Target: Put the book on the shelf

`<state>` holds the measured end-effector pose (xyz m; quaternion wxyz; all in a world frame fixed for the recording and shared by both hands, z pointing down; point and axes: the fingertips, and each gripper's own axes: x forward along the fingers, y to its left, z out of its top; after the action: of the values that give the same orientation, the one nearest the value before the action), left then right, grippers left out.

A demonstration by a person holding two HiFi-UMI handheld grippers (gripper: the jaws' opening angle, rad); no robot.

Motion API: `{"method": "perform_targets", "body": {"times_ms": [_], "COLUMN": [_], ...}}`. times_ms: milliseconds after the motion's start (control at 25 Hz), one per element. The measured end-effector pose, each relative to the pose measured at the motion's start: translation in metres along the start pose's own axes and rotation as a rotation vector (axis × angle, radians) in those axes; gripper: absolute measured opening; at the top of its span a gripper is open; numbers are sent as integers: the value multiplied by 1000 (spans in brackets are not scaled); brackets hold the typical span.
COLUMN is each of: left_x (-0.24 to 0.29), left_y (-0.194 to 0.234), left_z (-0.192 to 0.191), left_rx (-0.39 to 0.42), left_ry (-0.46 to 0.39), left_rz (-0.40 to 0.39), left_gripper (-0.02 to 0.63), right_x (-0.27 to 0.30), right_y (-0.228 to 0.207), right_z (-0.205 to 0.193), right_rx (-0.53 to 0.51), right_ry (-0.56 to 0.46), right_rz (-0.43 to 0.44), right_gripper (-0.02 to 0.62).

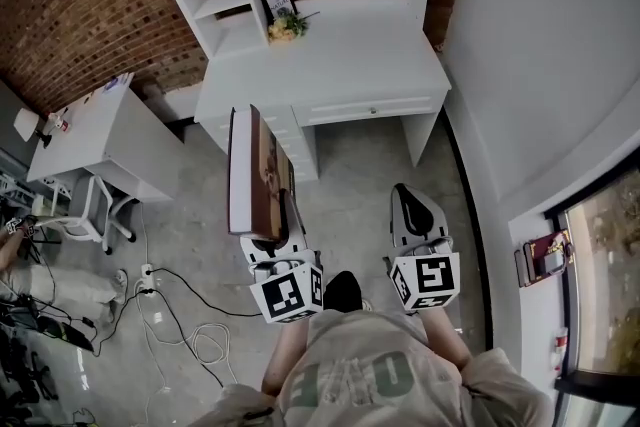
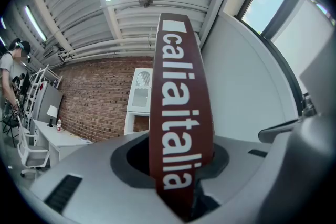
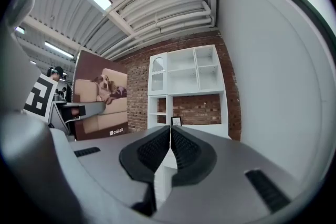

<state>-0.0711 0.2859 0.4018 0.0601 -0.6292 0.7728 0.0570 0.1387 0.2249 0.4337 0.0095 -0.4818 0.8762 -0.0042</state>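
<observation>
The book (image 1: pixel 252 171) is large, with a brown cover and white page edges, and it stands upright on its short end in my left gripper (image 1: pixel 278 225), which is shut on its lower end. In the left gripper view its dark red spine (image 2: pixel 178 102) with white lettering rises between the jaws of the left gripper (image 2: pixel 177 161). My right gripper (image 1: pixel 410 200) hangs beside it over the floor, shut and empty; its pads meet in the right gripper view (image 3: pixel 170 148). Ahead stands the white desk (image 1: pixel 350 65) with a shelf unit (image 1: pixel 228 7); the right gripper view shows the shelf unit (image 3: pixel 184 86) and the book's dog-on-sofa cover (image 3: pixel 102 99).
A picture frame (image 1: pixel 277 1) and yellow flowers (image 1: pixel 288 25) sit on the desk. A second white table (image 1: pixel 100 130) and a chair (image 1: pixel 85 205) are at the left, with cables (image 1: pixel 190 315) on the floor. A white wall (image 1: pixel 540 65) runs along the right. A person (image 2: pixel 8 68) stands far left.
</observation>
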Motion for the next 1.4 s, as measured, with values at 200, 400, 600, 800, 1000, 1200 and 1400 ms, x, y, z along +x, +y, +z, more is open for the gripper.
{"method": "perform_targets", "body": {"times_ms": [200,400,600,800,1000,1200,1400], "left_x": [28,79,161,250,346,432,487], "left_y": [-3,5,20,31,52,71,79], "left_z": [-7,-18,-34,-42,-48,-46,-49], "left_rx": [-8,-7,-24,-22,-22,-27,-46], "left_ry": [-10,-26,-45,-46,-43,-63,-68], "left_rz": [-1,-3,-8,-31,-44,-61,-66], "left_gripper": [147,147,147,147,147,147,147], "right_x": [21,62,134,224,326,421,483], "right_y": [-15,-32,-51,-62,-64,-68,-82], "right_z": [-1,-7,-5,1,21,29,35], "right_rx": [-24,-24,-46,-53,-105,-93,-117], "right_ry": [-9,-15,-39,-29,-48,-63,-49], "right_rz": [-4,-32,-58,-59,-52,-46,-86], "right_gripper": [17,17,17,17,17,17,17]}}
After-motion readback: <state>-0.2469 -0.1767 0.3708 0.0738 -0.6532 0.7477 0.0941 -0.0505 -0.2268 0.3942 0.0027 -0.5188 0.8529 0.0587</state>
